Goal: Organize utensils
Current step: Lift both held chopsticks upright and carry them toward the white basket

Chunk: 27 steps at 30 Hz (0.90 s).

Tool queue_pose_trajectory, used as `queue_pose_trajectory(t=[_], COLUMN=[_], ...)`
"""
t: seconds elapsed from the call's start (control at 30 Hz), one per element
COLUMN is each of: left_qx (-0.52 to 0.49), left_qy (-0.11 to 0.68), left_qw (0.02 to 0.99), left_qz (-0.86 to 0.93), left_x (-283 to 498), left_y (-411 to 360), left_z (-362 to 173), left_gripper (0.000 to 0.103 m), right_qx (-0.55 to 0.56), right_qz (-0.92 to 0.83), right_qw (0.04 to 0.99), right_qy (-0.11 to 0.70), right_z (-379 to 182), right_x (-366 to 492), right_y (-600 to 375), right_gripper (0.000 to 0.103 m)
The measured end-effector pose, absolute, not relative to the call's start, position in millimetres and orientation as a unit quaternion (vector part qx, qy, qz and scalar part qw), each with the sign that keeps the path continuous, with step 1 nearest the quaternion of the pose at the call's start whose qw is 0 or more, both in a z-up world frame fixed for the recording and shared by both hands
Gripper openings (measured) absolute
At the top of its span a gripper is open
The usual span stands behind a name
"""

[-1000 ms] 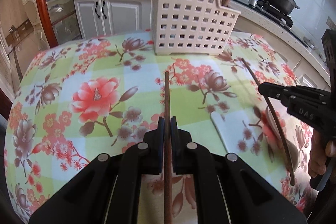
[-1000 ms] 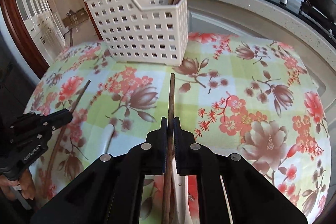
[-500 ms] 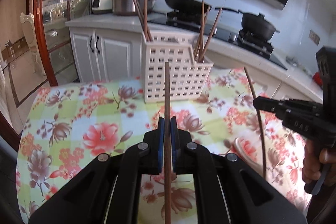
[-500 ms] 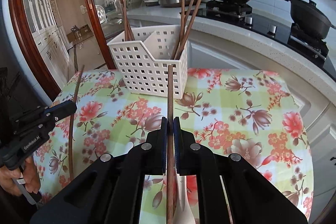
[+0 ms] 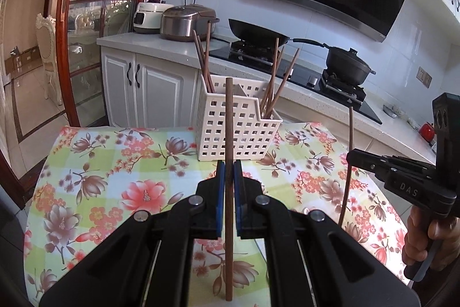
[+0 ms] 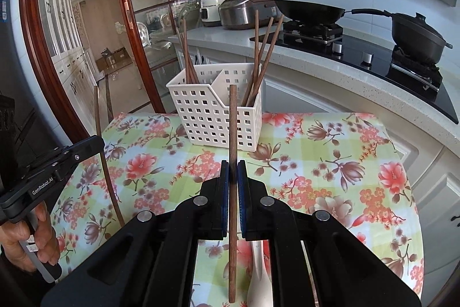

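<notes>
Left gripper (image 5: 227,183): jaws clenched on a brown chopstick (image 5: 229,134) standing upright at frame centre, above the floral-clothed bench (image 5: 115,163). Right gripper (image 6: 233,183): jaws likewise clenched on a second chopstick (image 6: 233,140), upright at centre. White perforated caddy (image 6: 212,111) stands on the bench just beyond both sticks, holding several chopsticks in two compartments. A white spoon (image 6: 257,266) lies on the bench at lower centre of the right view.

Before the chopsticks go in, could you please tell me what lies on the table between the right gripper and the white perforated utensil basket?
Only bare floral tablecloth, as the right wrist view shows; the white perforated utensil basket stands beyond the right gripper.
</notes>
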<state>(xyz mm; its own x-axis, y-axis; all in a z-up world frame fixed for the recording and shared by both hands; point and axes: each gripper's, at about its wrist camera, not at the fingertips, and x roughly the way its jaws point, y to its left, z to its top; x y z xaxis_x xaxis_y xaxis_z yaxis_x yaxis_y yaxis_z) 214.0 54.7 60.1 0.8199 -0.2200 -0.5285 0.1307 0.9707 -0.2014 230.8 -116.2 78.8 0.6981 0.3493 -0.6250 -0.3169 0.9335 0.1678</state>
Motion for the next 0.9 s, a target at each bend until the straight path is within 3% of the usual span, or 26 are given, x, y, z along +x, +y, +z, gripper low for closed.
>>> queue_pose_trajectory(t=[0.9], left_qx=[-0.074], left_qy=[0.255], left_qw=[0.959], left_qz=[-0.102], left_x=[227.0], left_y=[60.4], left_z=[98.9], left_gripper=[0.006], right_qx=[0.036], right_qz=[0.194], right_qw=[0.927], right_qy=[0.321], right_z=[111.8], right_x=[242.9], right_y=[-119.7], right_gripper=[0.008])
